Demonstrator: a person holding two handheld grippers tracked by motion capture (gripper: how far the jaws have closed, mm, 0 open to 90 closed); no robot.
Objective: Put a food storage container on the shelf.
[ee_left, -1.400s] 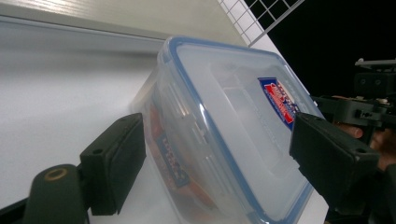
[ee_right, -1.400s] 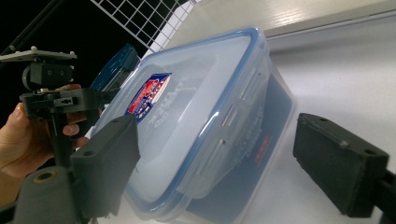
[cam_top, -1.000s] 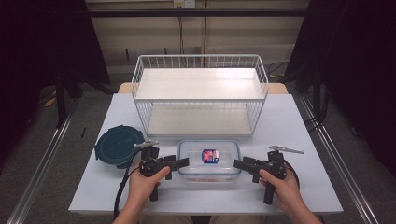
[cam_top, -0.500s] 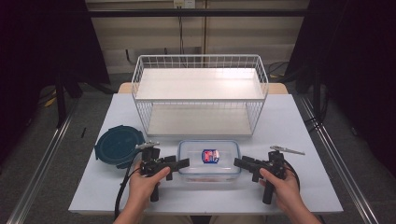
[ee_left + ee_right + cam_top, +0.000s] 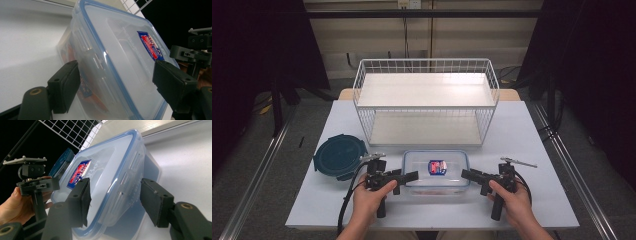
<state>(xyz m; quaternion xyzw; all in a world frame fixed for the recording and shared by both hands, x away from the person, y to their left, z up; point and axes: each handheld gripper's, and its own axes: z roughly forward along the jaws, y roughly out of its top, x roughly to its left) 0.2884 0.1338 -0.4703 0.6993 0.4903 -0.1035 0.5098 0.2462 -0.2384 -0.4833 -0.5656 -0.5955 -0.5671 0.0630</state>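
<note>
My right gripper [image 5: 469, 174] has just been closing its jaws on the right end of the clear lidded box [image 5: 435, 171], w/ the box's short side latch between them. In the right gripper view the left pad sits over the lid near the sticker and the right pad stands off the outer wall, so a gap shows on that side; I read it as not yet pinching, still open around the end of the box. Both hands otherwise sit where they were a sec ago in the high view, and the box hasn't shifted on the bench [image 5: 532, 130].

My left gripper [image 5: 408, 176] is at the box's left end, jaws wide, one pad low by the side wall and the other over the lid edge. Whether the pads actually press I can't tell from the left gripper view; they look close but not clamped.

My read: I'm bracketing the box from both ends, prob. to lift it or work the latches. Right side needs a bit more closing before it bites.

Box sits at the front middle of the bench, just in front of the white wire rack [image 5: 427, 100]; a dark teal round lid [image 5: 337, 157] lies to its left.

Hard to make out: contents of the box, something red-orange low inside, blurred thru the plastic. Sticker text unreadable. The near side of the box is cut off in both gripper views.
</note>
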